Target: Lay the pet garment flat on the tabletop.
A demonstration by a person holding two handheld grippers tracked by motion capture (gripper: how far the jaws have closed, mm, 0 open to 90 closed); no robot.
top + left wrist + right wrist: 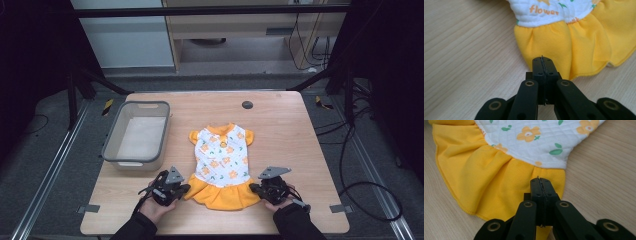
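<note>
Left gripper: jaws pressed fully together, tips over the left edge of the yellow ruffle. Whether any cloth is caught between them cannot be told; the jaw block hides the contact in the left gripper view. Right gripper: jaws likewise closed tight, tips over the ruffle's right corner, just below the white quilted panel. Pinch on fabric again not resolvable, as the jaws cover the spot.

Dress lies flat near the front middle of the table, collar away from the person, ruffle toward them, between the two grippers. In both gripper views the dress is cut off at the top; the hem runs out of frame. Printed word "flower" legible on the panel in the left gripper view; a second word beside it is partly folded into the seam and unreadable.

Bin: grey translucent plastic, rectangular, rounded corners, rear left of the dress, apart from it. Pale bottom visible; contents, if any, not discernible.

Materials: bodice white, diamond-quilted, orange flowers and green leaves; ruffle smooth yellow knit, gathered in soft folds, stitched edge. Tabletop light wood grain. Small dark round disc near the far edge.
</note>
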